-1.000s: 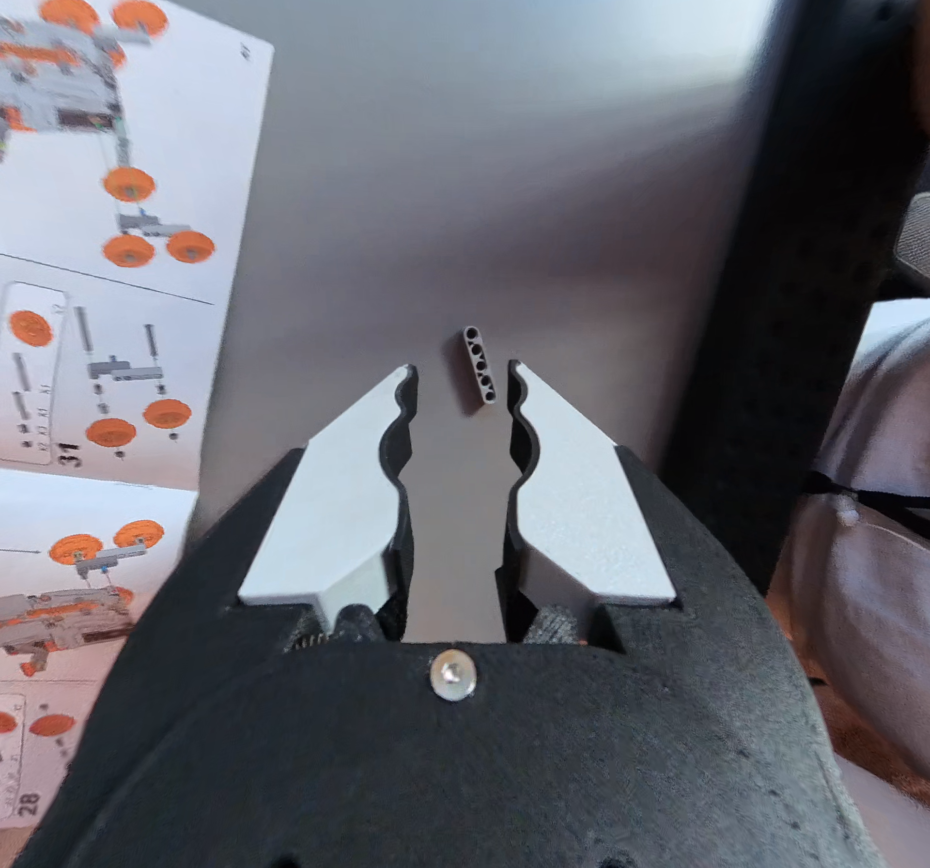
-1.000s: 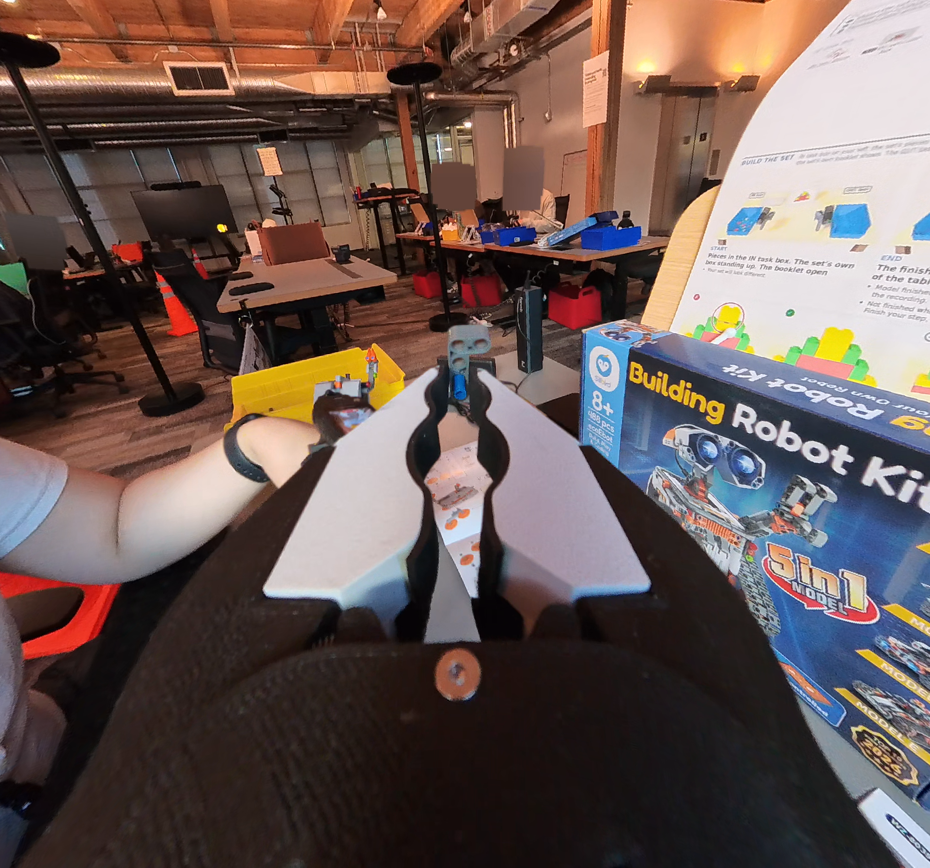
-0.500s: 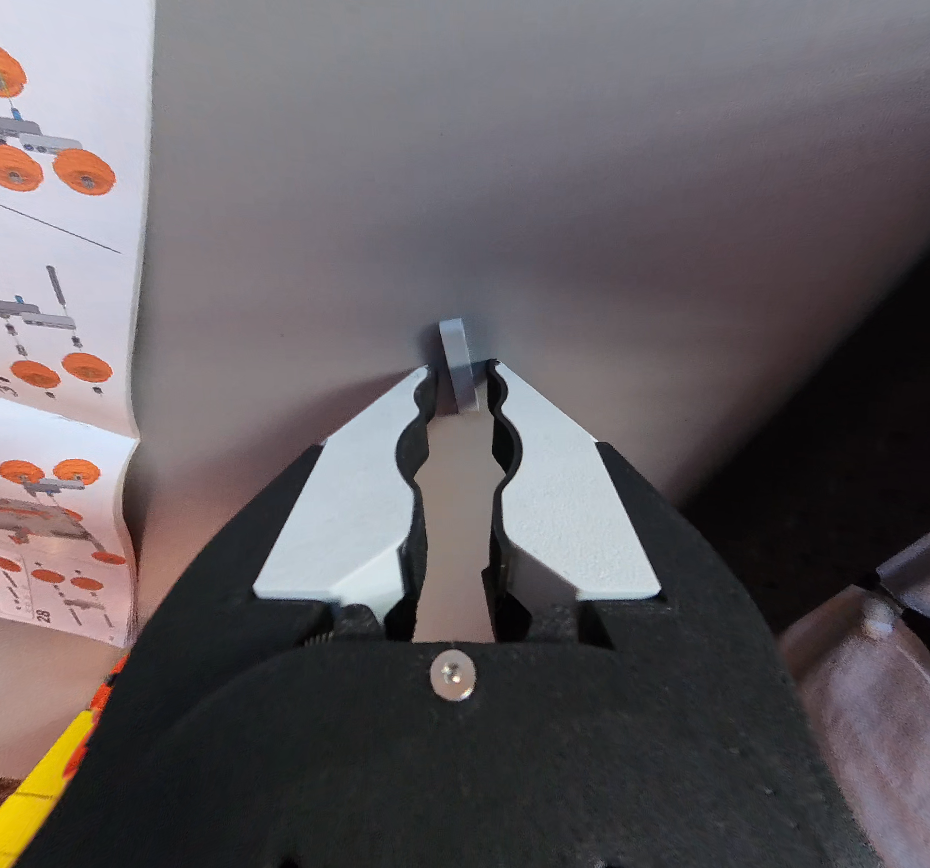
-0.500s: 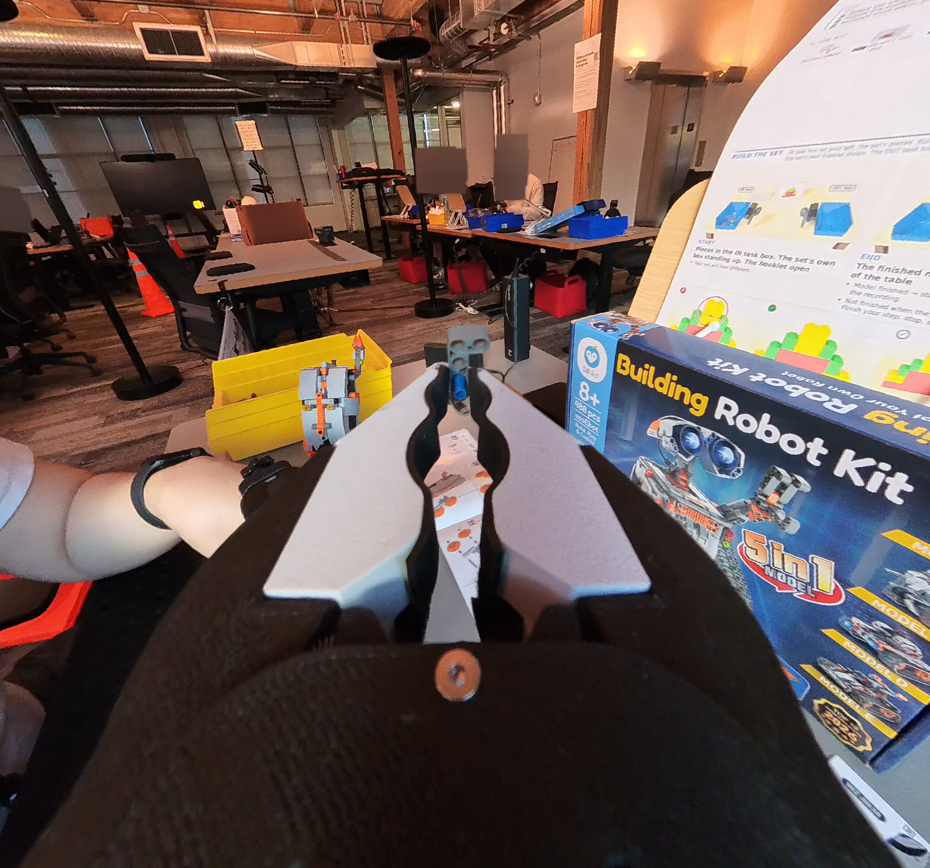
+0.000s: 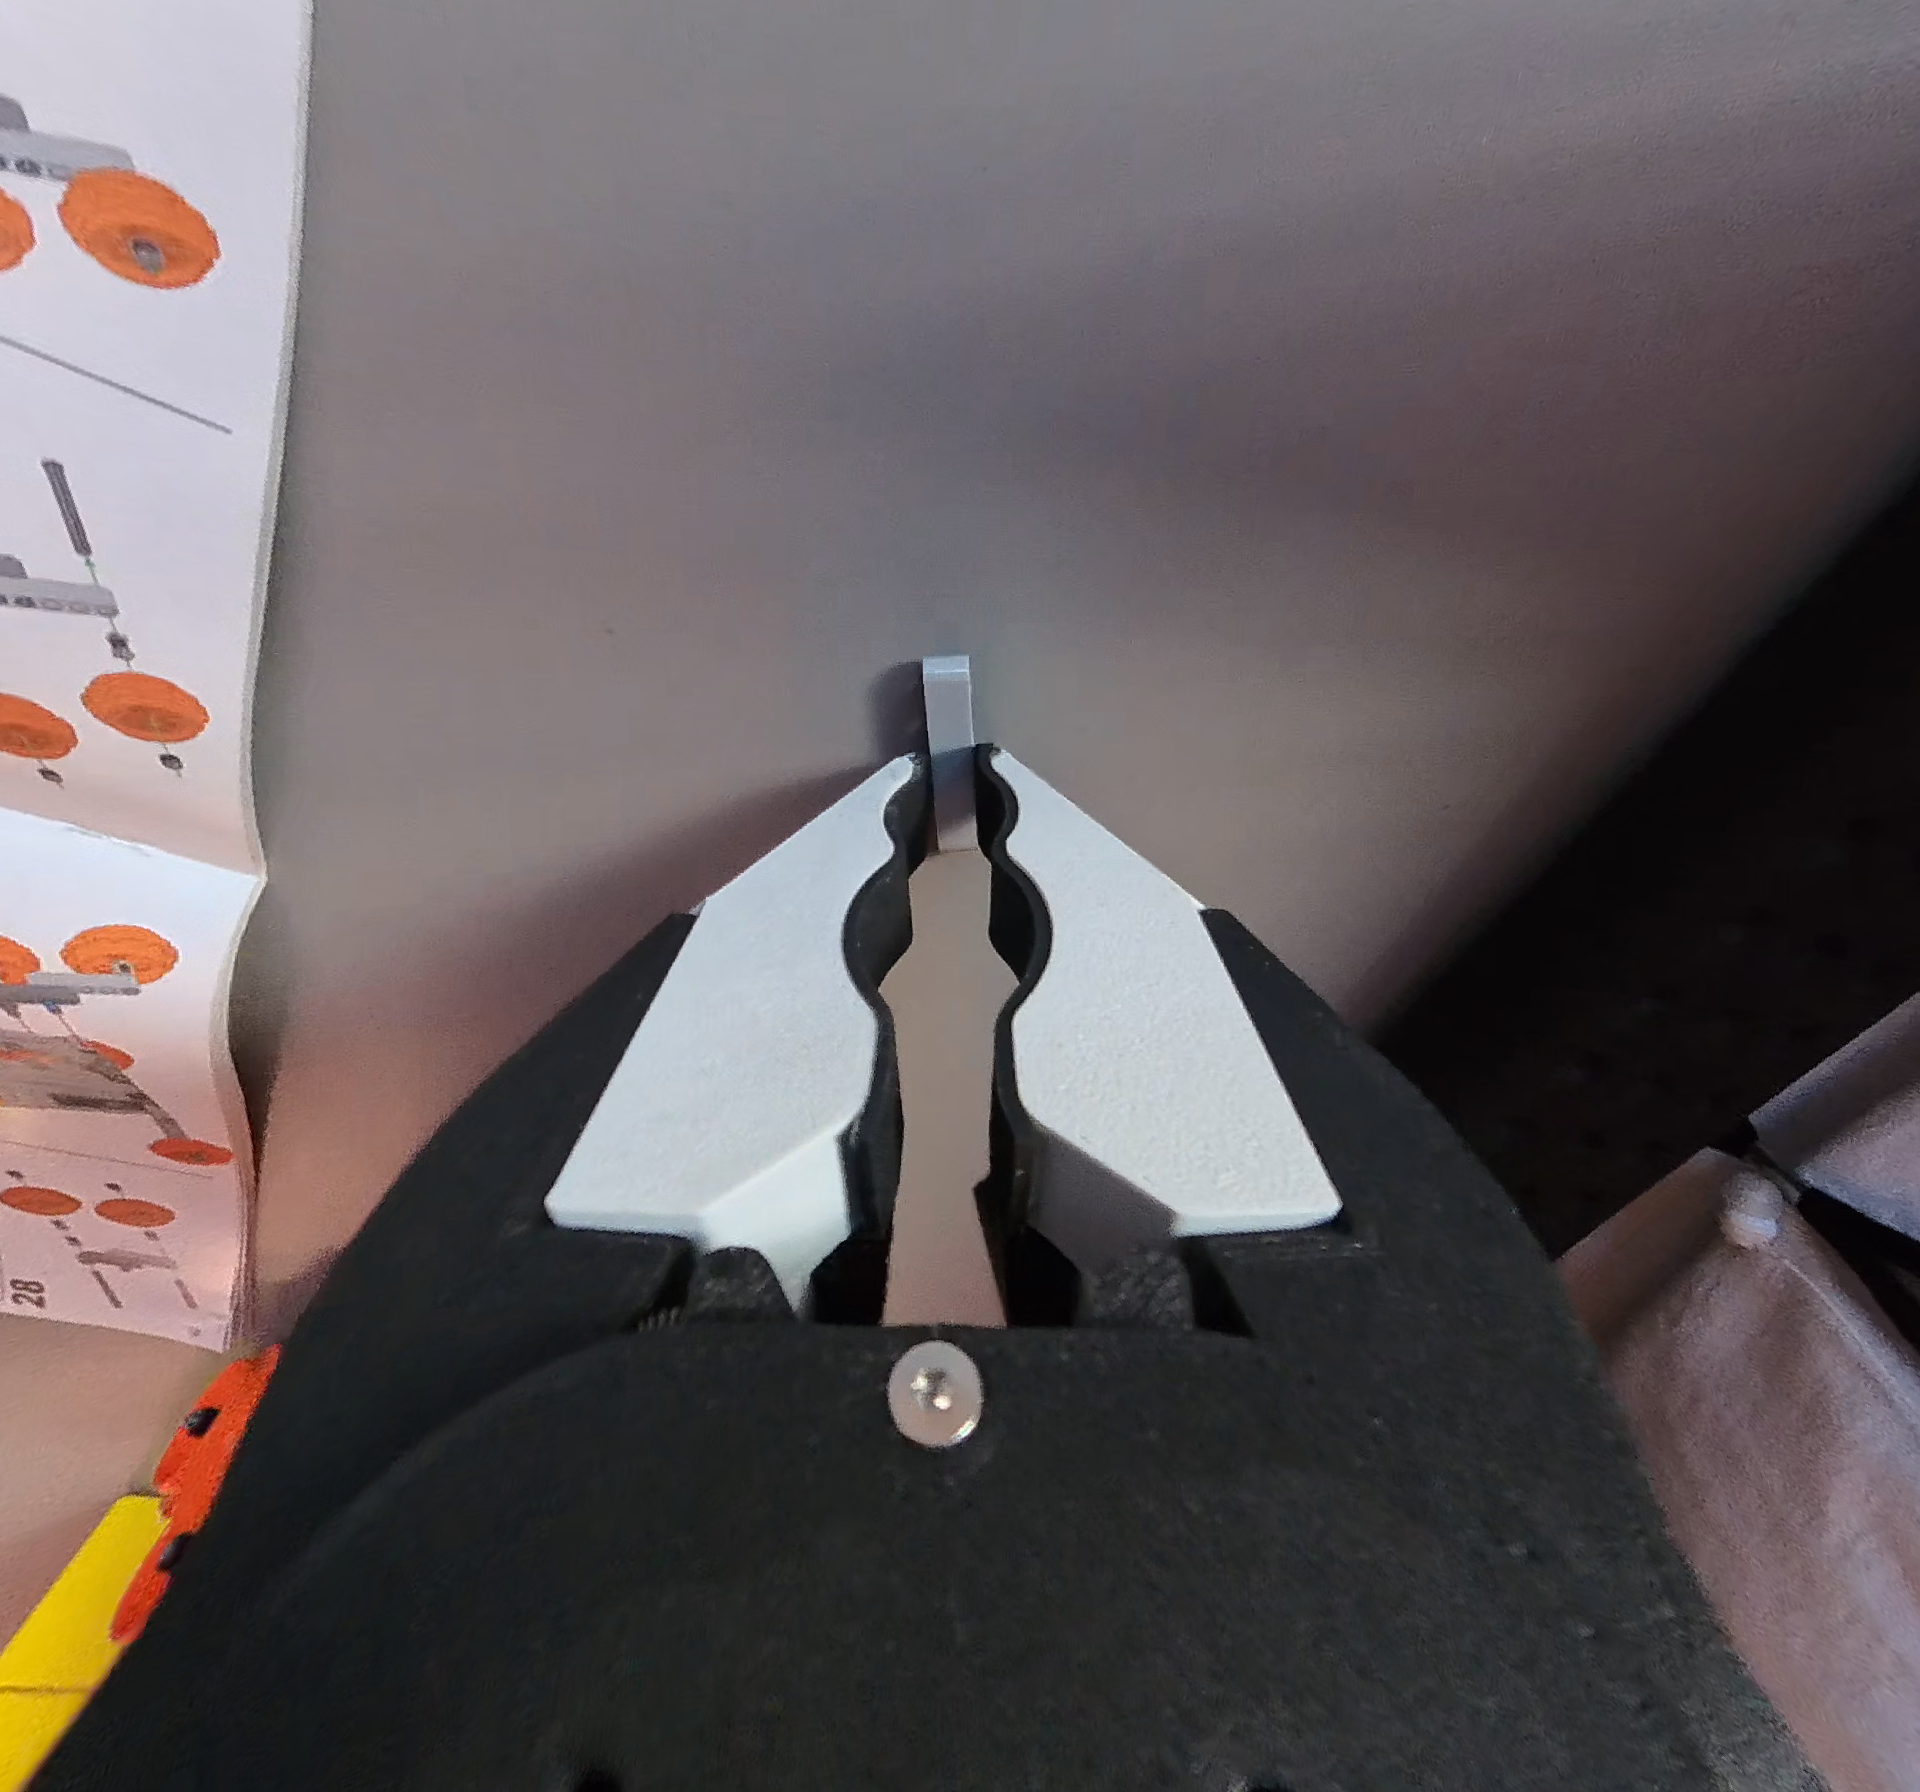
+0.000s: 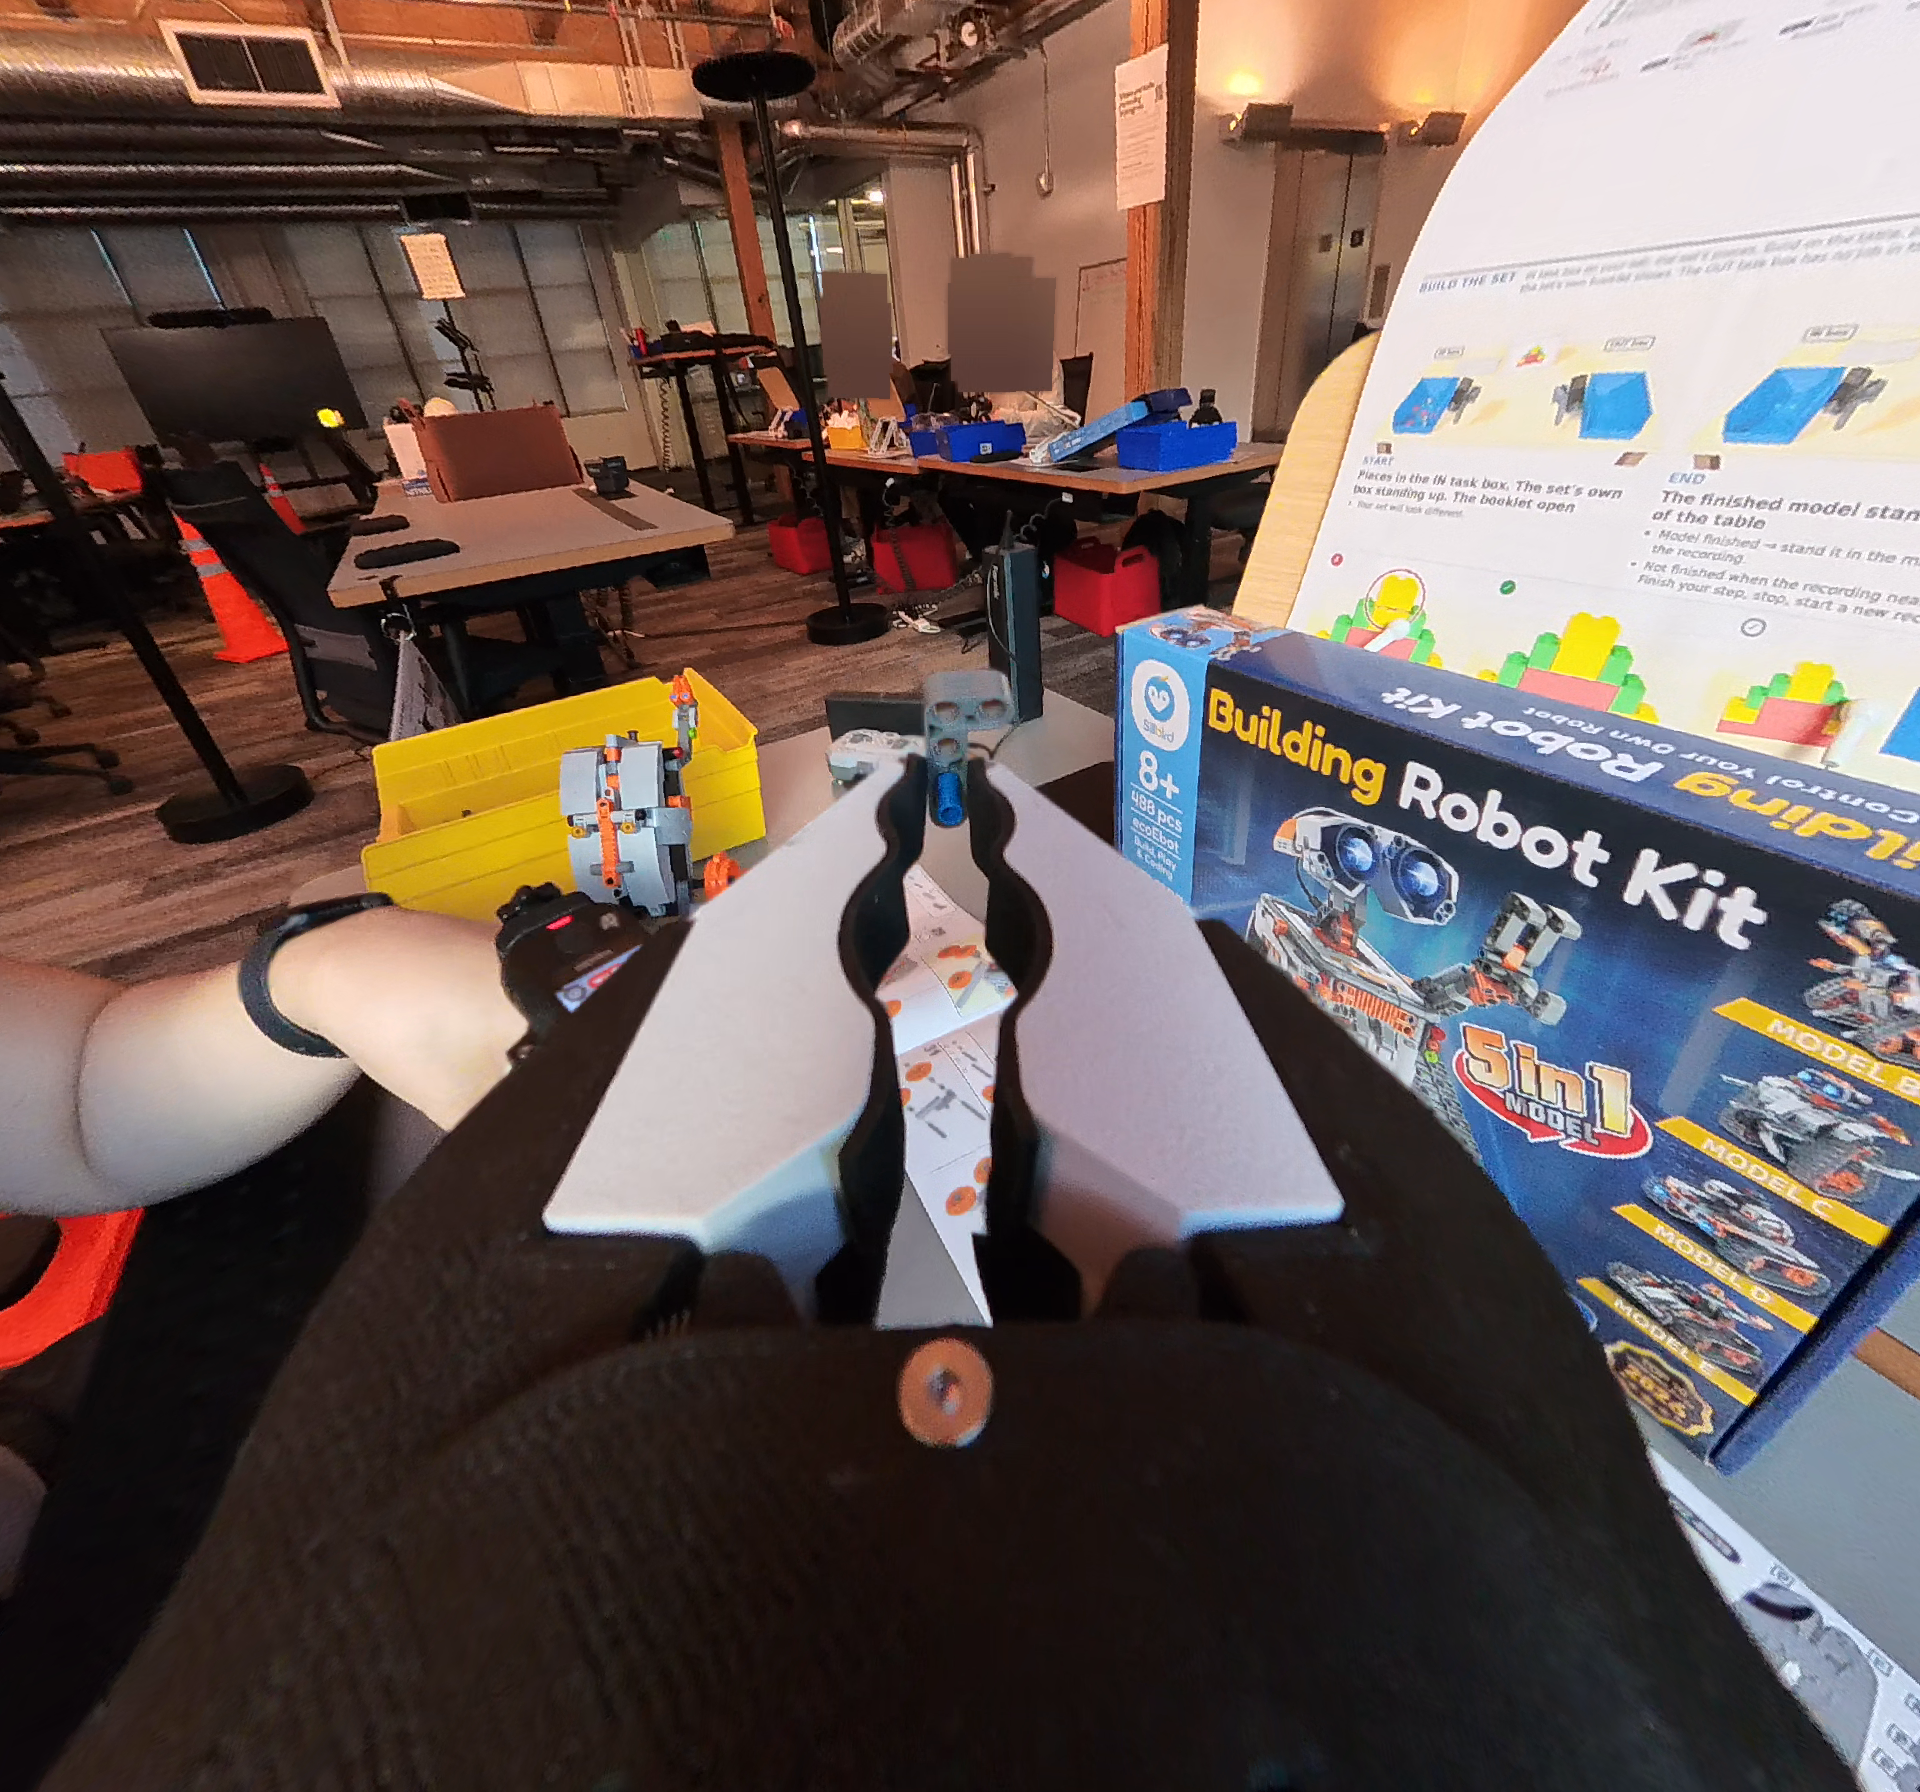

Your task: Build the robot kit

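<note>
In the left wrist view my left gripper (image 5: 948, 774) is shut on a small grey beam (image 5: 948, 712), held edge-on at the fingertips just above the grey table (image 5: 1039, 340). In the right wrist view my right gripper (image 6: 948, 786) is shut on a small grey connector piece with a blue pin (image 6: 954, 729), held up in the air. A part-built grey and orange model (image 6: 623, 812) stands beside a yellow bin (image 6: 488, 802) at the left. A person's forearm (image 6: 260, 1046) holding the left gripper reaches in from the left.
An open instruction booklet (image 5: 114, 599) lies left of the left gripper and also shows under the right gripper's fingers (image 6: 951, 1015). A blue kit box (image 6: 1507, 963) stands at the right, with a white instruction board (image 6: 1662, 392) behind it. The table's right edge drops to dark floor (image 5: 1714, 859). The left gripper's tips are roughly 30 cm from the right gripper's.
The left gripper moved in on the grey beam lying on the table, closed on it and turned it edge-on. The right gripper kept its piece and rose slightly; the forearm shifted left.
</note>
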A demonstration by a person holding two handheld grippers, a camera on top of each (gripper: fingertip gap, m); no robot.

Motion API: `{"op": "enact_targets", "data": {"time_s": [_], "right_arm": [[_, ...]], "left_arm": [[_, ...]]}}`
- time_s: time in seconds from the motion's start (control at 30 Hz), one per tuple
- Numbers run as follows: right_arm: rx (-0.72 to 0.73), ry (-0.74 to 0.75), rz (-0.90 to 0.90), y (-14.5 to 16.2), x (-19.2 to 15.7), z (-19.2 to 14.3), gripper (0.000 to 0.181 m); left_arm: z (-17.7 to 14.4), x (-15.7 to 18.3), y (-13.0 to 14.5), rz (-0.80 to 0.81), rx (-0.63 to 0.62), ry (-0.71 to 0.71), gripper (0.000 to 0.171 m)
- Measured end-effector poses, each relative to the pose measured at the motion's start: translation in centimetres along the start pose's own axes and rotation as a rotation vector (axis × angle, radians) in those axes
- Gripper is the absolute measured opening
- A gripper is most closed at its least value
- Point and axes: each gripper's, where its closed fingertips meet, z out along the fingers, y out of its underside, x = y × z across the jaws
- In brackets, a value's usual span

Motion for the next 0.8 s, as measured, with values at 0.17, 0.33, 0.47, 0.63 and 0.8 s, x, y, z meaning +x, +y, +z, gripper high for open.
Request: {"op": "enact_targets", "data": {"time_s": [0.17, 0.33, 0.47, 0.63, 0.8], "right_arm": [[-0.037, 0.017, 0.034, 1.8, 1.3, 0.6, 0.007], [-0.062, 0.034, 0.073, 3.1, 2.7, 0.9, 0.007], [-0.086, 0.047, 0.101, 4.3, 3.7, 1.1, 0.007], [-0.115, 0.055, 0.121, 5.4, 4.5, 1.3, 0.007], [-0.105, 0.044, 0.157, 6.2, 5.2, 1.4, 0.007]], "left_arm": [[0.1, -0.1, 0.2, 0.032, -0.027, -0.081, 0.007], [0.1, -0.1, 0.1, 0.066, -0.028, -0.103, 0.008], [0.0, -0.4, 0.1, 0.040, 0.000, -0.064, 0.011], [0.0, -0.5, 0.2, 0.084, 0.000, -0.007, 0.006], [-5.1, -4.1, 0.0, -0.034, 0.225, 0.014, 0.006]]}}
